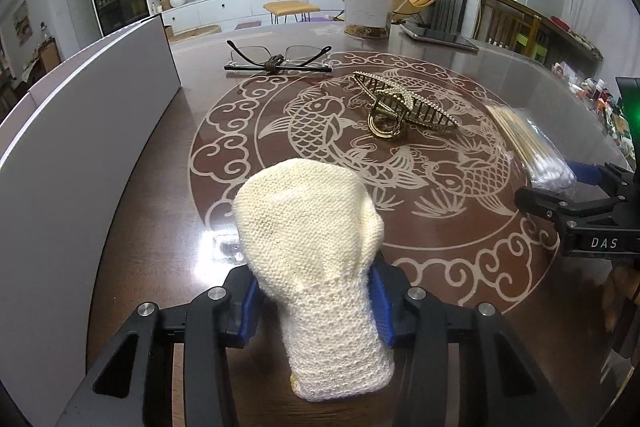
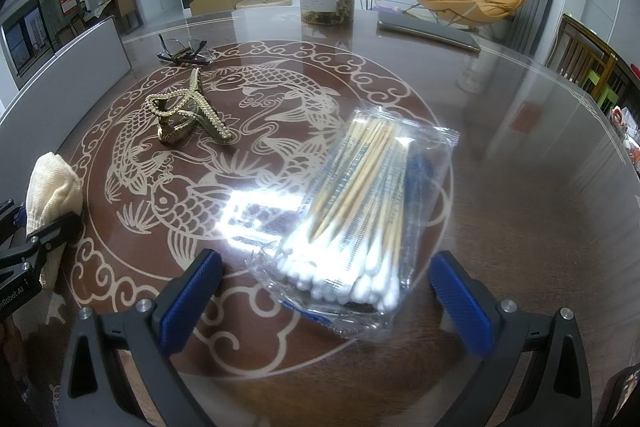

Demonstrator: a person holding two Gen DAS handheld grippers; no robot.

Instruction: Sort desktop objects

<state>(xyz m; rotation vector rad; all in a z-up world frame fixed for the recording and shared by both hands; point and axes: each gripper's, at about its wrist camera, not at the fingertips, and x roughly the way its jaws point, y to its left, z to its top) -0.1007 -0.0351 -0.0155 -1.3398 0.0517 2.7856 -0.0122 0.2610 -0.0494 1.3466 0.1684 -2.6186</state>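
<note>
mitten (image 1: 308,227), cream and knitted, sits between the blue pads of the left tongs (image 1: 314,301), which are closed on its ribbed cuff. its long axis runs away from the camera, with the rounded hand end pointing out over the table (image 1: 168,187) and the cuff end trailing back between the arms. the thumb bulges to the right. beyond it on the fish pattern lies a gold hair claw (image 1: 400,111), long side running left to right, and farther off a pair of folded glasses (image 1: 278,61). a packet of cotton swabs (image 2: 356,219) lies well to the right, its white tips nearest the right tongs (image 2: 326,301), whose pads stand wide apart around the packet's end, gripping nothing.
</note>
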